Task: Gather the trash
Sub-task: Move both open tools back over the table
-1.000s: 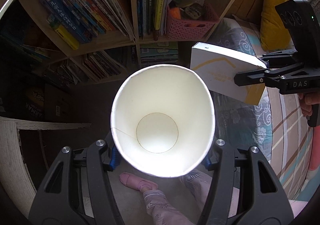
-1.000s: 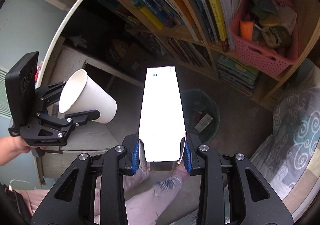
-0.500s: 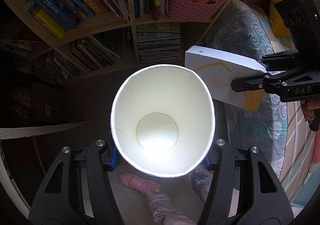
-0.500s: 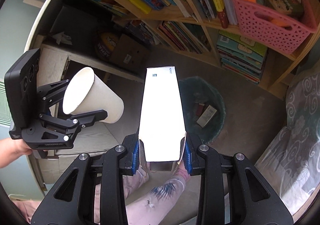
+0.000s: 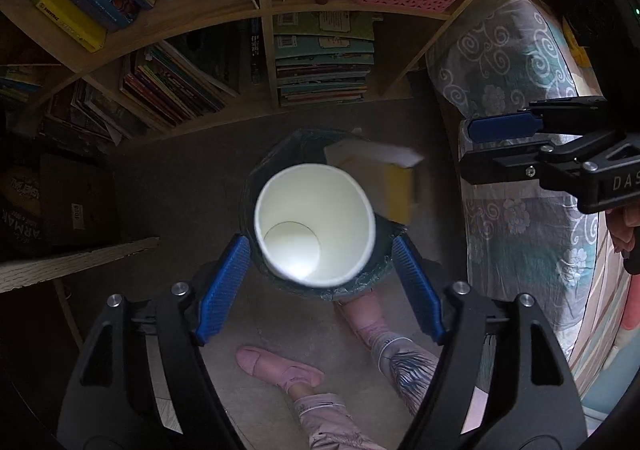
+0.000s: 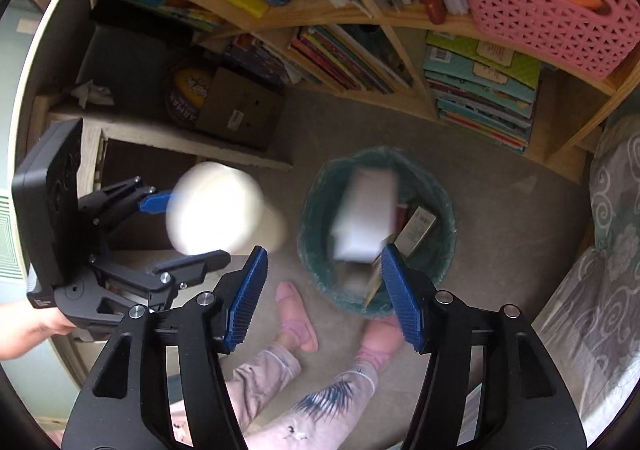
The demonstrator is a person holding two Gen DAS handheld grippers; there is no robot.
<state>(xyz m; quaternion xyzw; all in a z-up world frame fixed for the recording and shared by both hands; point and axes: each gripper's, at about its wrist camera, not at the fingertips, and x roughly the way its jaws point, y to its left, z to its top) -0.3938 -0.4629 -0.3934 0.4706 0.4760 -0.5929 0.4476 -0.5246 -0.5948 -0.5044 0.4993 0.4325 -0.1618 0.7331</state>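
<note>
A white paper cup (image 5: 316, 226) hangs loose, mouth towards the camera, over a green-lined trash bin (image 5: 360, 282) on the floor. My left gripper (image 5: 320, 286) points straight down; its jaws are opening and the blue pads (image 5: 224, 286) stand clear of the cup. In the right wrist view the cup (image 6: 216, 209) is a blur beside the left gripper (image 6: 180, 234). A white and yellow carton (image 6: 364, 217), blurred, drops into the bin (image 6: 448, 234). My right gripper (image 6: 324, 298) is opening with nothing between its pads. Seen from the left, the right gripper (image 5: 480, 147) sits right of the carton (image 5: 380, 169).
Wooden bookshelves (image 5: 264, 13) full of books stand behind the bin, with a pink basket (image 6: 548, 1) on one shelf. A cardboard box (image 6: 240, 109) sits at the left. A patterned bed cover (image 5: 520, 189) fills the right. The person's feet in pink slippers (image 6: 296, 318) rest beside the bin.
Both grippers sank towards the bin, which now lies right below them. Both opened: the cup has left the left pads and the carton has left the right pads and is falling.
</note>
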